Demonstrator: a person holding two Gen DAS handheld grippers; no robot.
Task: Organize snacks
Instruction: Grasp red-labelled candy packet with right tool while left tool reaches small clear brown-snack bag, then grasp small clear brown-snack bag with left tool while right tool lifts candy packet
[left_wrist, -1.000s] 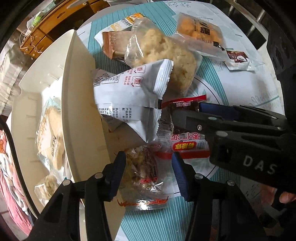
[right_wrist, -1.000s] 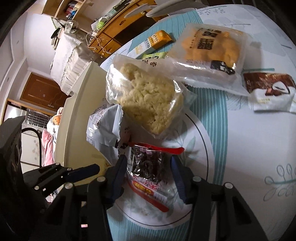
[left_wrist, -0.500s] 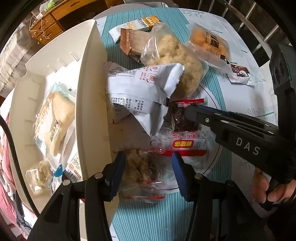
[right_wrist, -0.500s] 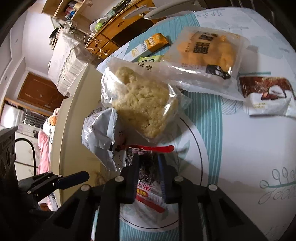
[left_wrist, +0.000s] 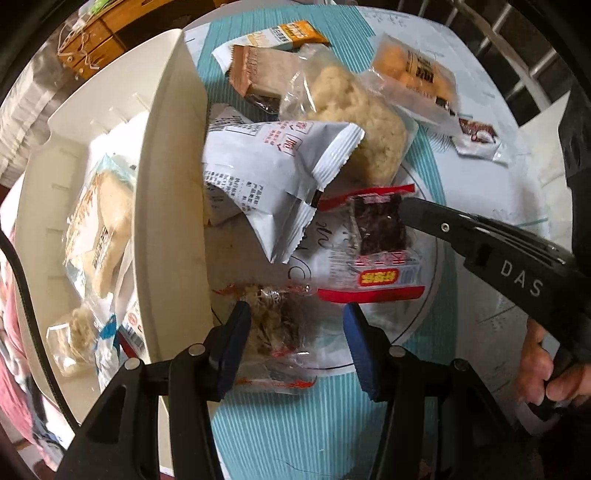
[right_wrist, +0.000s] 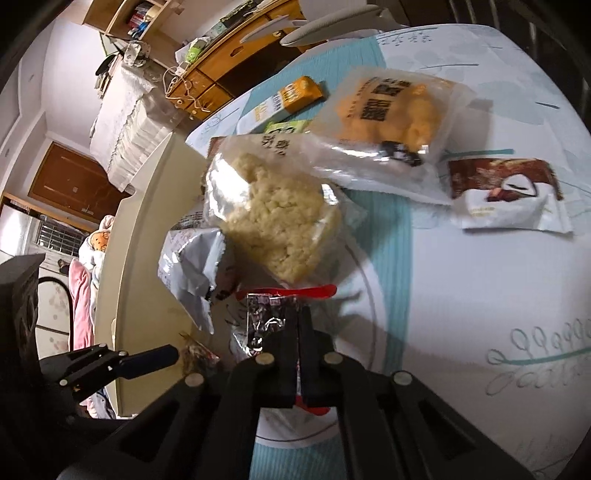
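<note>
Teal-striped worktop (left_wrist: 258, 435): right hand-held gripper (right_wrist: 300, 354) clamped on red-edged packet (left_wrist: 373, 243), long axis up-frame; white bin (left_wrist: 170, 206) lies left. Left hand-held gripper (left_wrist: 295, 343) straddles the flaky snack (left_wrist: 273, 325), pads not pressing.

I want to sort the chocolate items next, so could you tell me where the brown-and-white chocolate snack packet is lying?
In the right wrist view the brown-and-white chocolate snack packet lies flat on the tablecloth at the right, just beside the orange puffed-snack bag.

A home: wooden desk (right_wrist: 207, 85); wooden door (right_wrist: 70, 177); tablecloth (right_wrist: 480, 295).
</note>
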